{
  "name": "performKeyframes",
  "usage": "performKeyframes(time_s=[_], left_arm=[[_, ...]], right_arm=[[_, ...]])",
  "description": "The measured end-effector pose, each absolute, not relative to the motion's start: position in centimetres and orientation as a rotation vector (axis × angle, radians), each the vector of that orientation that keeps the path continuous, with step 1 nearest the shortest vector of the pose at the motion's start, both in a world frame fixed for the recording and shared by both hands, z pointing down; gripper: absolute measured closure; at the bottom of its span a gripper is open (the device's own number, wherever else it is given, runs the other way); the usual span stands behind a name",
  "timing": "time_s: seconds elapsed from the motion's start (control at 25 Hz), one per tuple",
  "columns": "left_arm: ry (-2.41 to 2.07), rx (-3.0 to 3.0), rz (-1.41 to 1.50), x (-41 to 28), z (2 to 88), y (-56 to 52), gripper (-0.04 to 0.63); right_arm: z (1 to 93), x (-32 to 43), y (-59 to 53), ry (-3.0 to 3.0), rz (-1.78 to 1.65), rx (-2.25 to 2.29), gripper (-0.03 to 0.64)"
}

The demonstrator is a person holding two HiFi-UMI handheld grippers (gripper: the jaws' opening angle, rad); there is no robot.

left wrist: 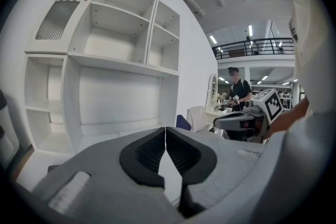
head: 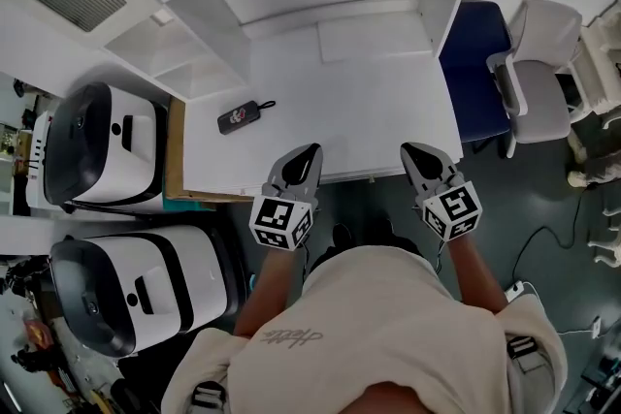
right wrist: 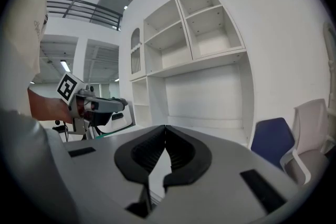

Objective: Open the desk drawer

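Note:
The white desk [head: 388, 102] stands in front of me, its front edge [head: 369, 174] just under both gripper tips. No drawer front or handle shows in any view. My left gripper [head: 309, 154] hovers over the front edge left of centre, jaws closed tip to tip with nothing between them [left wrist: 166, 131]. My right gripper [head: 412, 151] is level with it on the right, also shut and empty [right wrist: 166, 128]. Each gripper shows in the other's view: the right gripper [left wrist: 247, 118] and the left gripper [right wrist: 89, 105].
A small black pouch [head: 238, 118] lies on the desk's left part. White open shelves [head: 209, 24] rise at the back and left. Two white-and-black machines [head: 102, 145] [head: 136, 291] stand left of the desk. A blue chair [head: 475, 63] and a pale chair [head: 543, 63] are to the right.

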State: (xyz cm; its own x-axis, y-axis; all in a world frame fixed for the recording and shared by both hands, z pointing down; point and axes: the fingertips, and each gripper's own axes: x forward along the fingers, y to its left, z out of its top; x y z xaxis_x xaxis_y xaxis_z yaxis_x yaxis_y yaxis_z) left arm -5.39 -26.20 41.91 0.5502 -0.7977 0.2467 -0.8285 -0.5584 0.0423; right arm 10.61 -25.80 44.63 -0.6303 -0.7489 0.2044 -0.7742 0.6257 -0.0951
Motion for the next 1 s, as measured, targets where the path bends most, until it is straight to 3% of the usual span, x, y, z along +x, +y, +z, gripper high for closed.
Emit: performKeyframes(time_s=[0.44,0.72,1.0], left_arm=[[-1.410,2.589,0.317,-6.7,42.8,-24.2,0.580],[-1.371,2.614,0.300,-6.6,42.8,-24.4,0.580],[-1.381,2.589,0.288,-8.2,43.7,-23.1,0.580]], right_arm=[[43.0,9.4,-24.3,-2.739,0.177,1.275,0.609],[43.4,9.4,-23.5,-2.704,0.178,1.274,0.534],[44.9,8.1,-22.1,-2.646,0.159,1.244,0.533]])
